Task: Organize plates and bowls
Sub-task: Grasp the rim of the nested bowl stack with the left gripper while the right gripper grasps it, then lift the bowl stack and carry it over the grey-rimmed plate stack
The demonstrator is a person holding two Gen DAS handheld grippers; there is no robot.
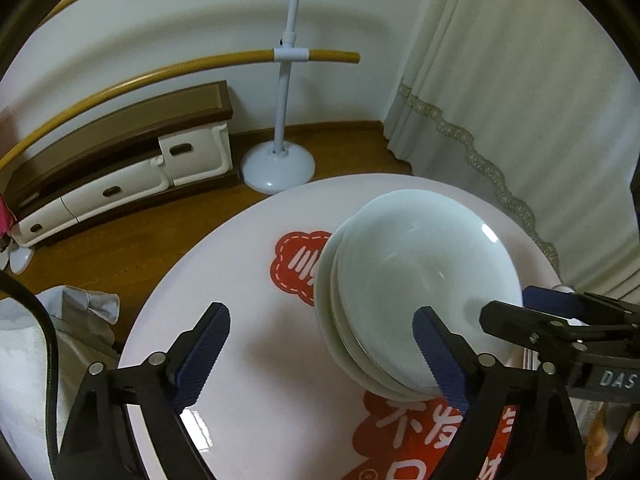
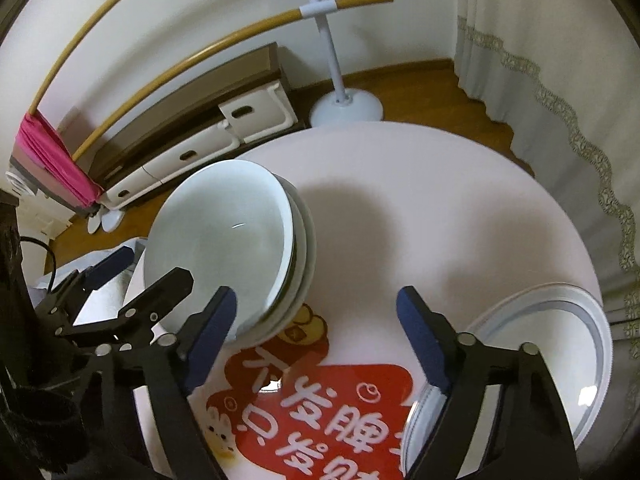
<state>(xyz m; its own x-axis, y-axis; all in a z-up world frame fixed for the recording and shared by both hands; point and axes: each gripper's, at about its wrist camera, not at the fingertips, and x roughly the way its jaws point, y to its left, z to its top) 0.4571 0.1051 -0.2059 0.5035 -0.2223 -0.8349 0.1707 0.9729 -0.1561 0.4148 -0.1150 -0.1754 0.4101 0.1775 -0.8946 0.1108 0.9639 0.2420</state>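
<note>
A stack of pale blue-white bowls sits on a round white table with red printed stickers. My left gripper stands open. Its right finger is over the stack's near rim and its left finger over bare table. My right gripper is open too, its left finger in front of the stack's near edge and its right finger beside a stack of white plates. No pad presses on a bowl. The two grippers flank the bowls from either side.
A white clothes stand with wooden rails rises behind the table. A low cabinet with white drawers lines the wall. A pale curtain hangs at the right. Pink cloth hangs from a rail, and crumpled fabric lies at the left.
</note>
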